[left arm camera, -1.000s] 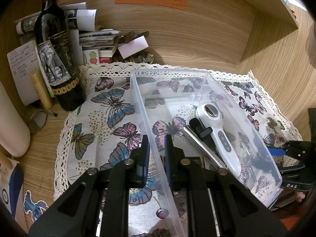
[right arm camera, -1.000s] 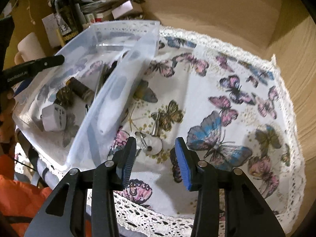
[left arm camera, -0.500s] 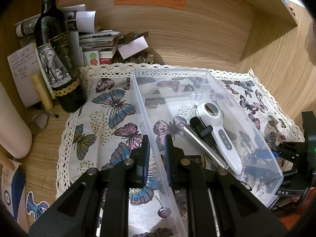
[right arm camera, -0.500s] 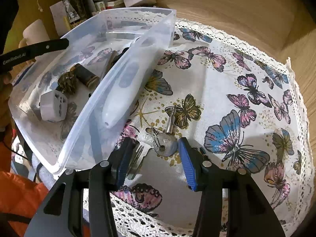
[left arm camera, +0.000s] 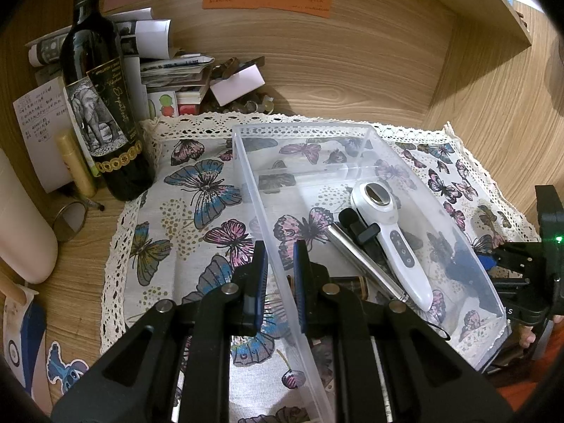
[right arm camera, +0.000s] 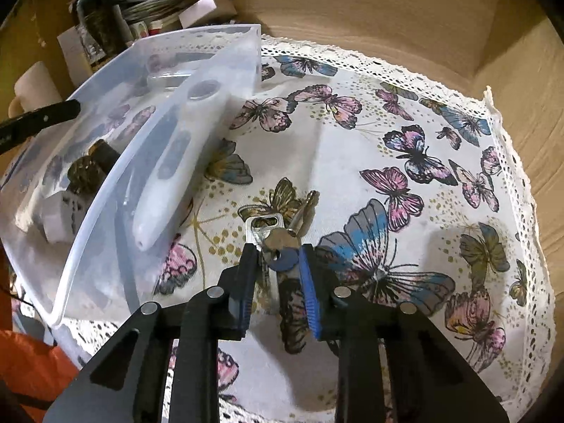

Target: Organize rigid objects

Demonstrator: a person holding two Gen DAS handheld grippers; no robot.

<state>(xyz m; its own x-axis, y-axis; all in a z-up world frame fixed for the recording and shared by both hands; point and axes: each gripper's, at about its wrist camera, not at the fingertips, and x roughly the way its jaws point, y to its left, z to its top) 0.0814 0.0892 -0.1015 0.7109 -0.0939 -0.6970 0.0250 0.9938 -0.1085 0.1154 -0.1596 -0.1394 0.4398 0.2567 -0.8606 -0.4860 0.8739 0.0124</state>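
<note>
- Left wrist view: the left gripper [left arm camera: 278,271] is clamped on the near left wall of the clear plastic bin [left arm camera: 352,130], one pad on each side of the wall.
- Ahead and right of that gripper, inside the bin, lie a white handheld device [left arm camera: 391,236], a silver rod [left arm camera: 363,261] beside it and a black clip-like part between them.
- The bin rests on a butterfly-print cloth [left arm camera: 197,194] with a lace edge, spread over a wooden desk [left arm camera: 70,282].
- Far ahead and to the left stands a dark wine bottle [left arm camera: 102,105] with an elephant label, next to stacked papers and small clutter against a wood-panel wall [left arm camera: 335,63]; orange and pink notes are stuck to the wall.
- Right wrist view: the right gripper [right arm camera: 276,268] has just been closing, and its pads now press on a bunch of keys [right arm camera: 278,243] lying on the cloth; a silver key and a brass one stick out ahead of the fingertips.
- Left of this gripper is the bin's long wall, with the white device seen through it; a white plug adapter [right arm camera: 58,211] sits in the near end.
- Bare cloth stretches ahead and to the right, up to the wooden corner.
</note>
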